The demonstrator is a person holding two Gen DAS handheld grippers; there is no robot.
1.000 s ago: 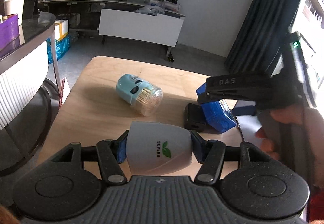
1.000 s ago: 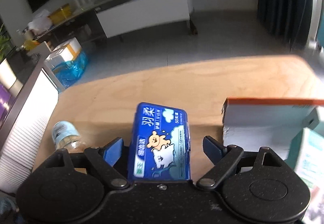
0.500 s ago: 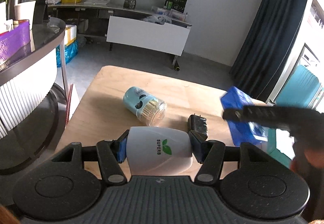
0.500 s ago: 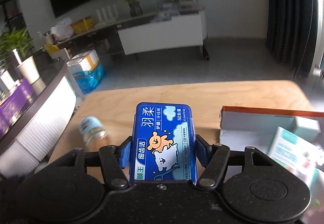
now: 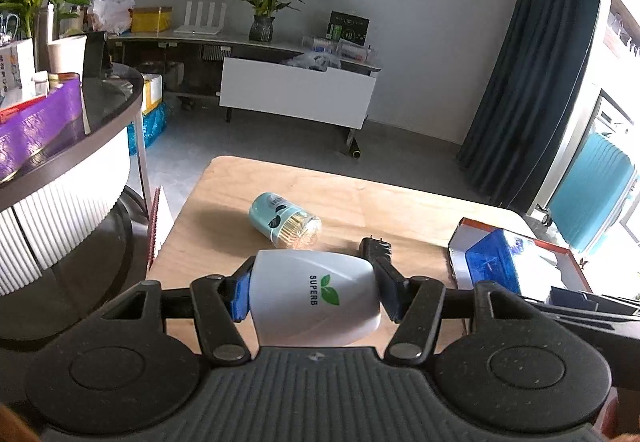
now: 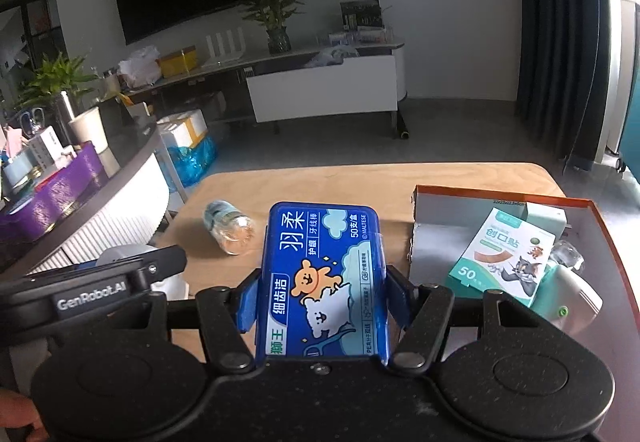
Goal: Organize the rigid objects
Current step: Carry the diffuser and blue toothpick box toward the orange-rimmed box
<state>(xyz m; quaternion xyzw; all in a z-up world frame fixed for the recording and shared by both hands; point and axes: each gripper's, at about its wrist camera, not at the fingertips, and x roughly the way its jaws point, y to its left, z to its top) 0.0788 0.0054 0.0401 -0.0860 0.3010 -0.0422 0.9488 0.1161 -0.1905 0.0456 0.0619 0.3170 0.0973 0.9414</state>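
Observation:
My left gripper (image 5: 314, 292) is shut on a white SUPERB container (image 5: 316, 298), held above the wooden table (image 5: 240, 190). My right gripper (image 6: 323, 292) is shut on a blue floss-pick box (image 6: 324, 278), held above the table beside the orange-rimmed box (image 6: 500, 194). The blue box also shows in the left wrist view (image 5: 496, 262) over that box's (image 5: 464, 238) left part. A light-blue toothpick jar (image 5: 284, 218) lies on its side mid-table; it also shows in the right wrist view (image 6: 228, 222). A black plug adapter (image 5: 374, 246) lies beside it.
The orange-rimmed box holds a bandage carton (image 6: 504, 254) and other white and green items (image 6: 568, 294). A round counter with a purple box (image 5: 40, 122) stands left of the table. A low TV cabinet (image 5: 296, 90) stands at the far wall.
My right gripper has lifted the blue box off the table and carried it right, toward the orange-rimmed box. My left gripper has risen and pulled back, still holding the white container.

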